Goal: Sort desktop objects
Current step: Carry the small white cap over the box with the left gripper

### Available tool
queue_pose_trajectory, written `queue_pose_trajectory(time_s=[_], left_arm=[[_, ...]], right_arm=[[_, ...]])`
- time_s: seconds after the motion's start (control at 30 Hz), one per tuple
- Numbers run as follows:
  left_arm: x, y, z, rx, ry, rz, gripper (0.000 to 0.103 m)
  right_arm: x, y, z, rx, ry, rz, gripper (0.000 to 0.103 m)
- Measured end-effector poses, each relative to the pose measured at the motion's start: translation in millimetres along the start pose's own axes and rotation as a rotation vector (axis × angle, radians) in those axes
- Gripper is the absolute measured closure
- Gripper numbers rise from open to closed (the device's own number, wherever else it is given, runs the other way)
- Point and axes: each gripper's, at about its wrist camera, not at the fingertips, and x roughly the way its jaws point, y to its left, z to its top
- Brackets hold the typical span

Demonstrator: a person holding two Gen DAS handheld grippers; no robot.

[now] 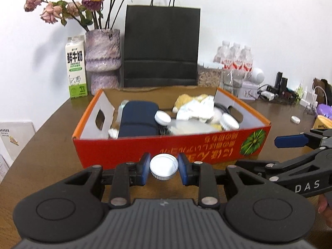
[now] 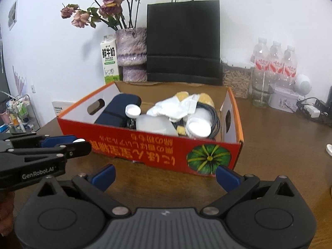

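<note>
My left gripper (image 1: 164, 168) is shut on a white round lid (image 1: 164, 169), held just in front of the red cardboard box's (image 1: 186, 147) near wall. The box holds a dark blue case (image 1: 138, 120), white lids (image 1: 162, 117), crumpled white paper (image 1: 197, 108) and a black cable. My right gripper (image 2: 165, 175) is open and empty, in front of the box (image 2: 145, 147), to the right of the left gripper (image 2: 62, 142). The right gripper also shows at the right edge of the left wrist view (image 1: 290, 141).
Behind the box stand a black paper bag (image 1: 161, 45), a purple vase with dried roses (image 1: 102, 56) and a milk carton (image 1: 75, 66). Water bottles (image 1: 236, 60), a jar and cables sit at the back right. A small white object (image 1: 295, 119) lies on the brown table at the right.
</note>
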Motion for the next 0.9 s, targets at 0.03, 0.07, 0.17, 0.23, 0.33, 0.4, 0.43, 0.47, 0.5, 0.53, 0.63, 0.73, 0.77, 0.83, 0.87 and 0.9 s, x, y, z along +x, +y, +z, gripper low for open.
queue_pose_trajectory(time_s=[0.03,0.07,0.17,0.23,0.33,0.4,0.43,0.47,0.5,0.53,0.63,0.73,0.77,0.83,0.87,0.9], left_arm=[[-1,-1,3,0.001,-0.006,-0.003,0.074],[-2,-1,6,0.002,-0.013,-0.005,0.074],[-4,-3,16,0.006,-0.036,-0.009,0.074],[-5,-4,23,0.008,-0.052,-0.009,0.074],[-4,-3,35,0.007,-0.074,-0.007,0.074],[-3,-2,42,0.004,-0.088,-0.004,0.074],[-2,-1,46,0.002,-0.095,-0.002,0.074],[-1,0,50,-0.001,-0.101,-0.001,0.074],[1,1,54,-0.005,-0.108,0.000,0.074],[3,2,57,-0.008,-0.113,0.001,0.074],[11,5,66,-0.011,-0.122,0.007,0.074],[21,8,74,-0.016,-0.123,0.012,0.074],[24,9,76,-0.019,-0.124,0.012,0.074],[33,11,81,-0.024,-0.122,0.012,0.074],[36,12,81,-0.028,-0.121,0.011,0.074],[40,13,83,-0.032,-0.121,0.012,0.074]], right_arm=[[-1,1,3,-0.003,-0.003,0.003,0.000],[-1,1,6,-0.005,-0.004,0.006,0.000],[-2,3,15,-0.011,-0.013,0.009,0.000],[-2,4,22,-0.015,-0.021,0.007,0.000],[-3,4,32,-0.017,-0.038,0.001,0.000],[-3,4,39,-0.019,-0.050,-0.003,0.000],[-2,4,43,-0.019,-0.056,-0.006,0.000],[-2,4,47,-0.020,-0.062,-0.007,0.000],[-1,3,51,-0.019,-0.066,-0.008,0.000],[1,3,55,-0.019,-0.071,-0.009,0.000],[7,1,65,-0.016,-0.081,-0.008,0.000],[15,-1,75,-0.012,-0.089,-0.004,0.000],[18,-2,77,-0.009,-0.091,-0.004,0.000],[26,-6,82,0.003,-0.095,-0.002,0.000],[30,-8,84,0.011,-0.094,0.002,0.000],[34,-10,87,0.022,-0.093,0.007,0.000]])
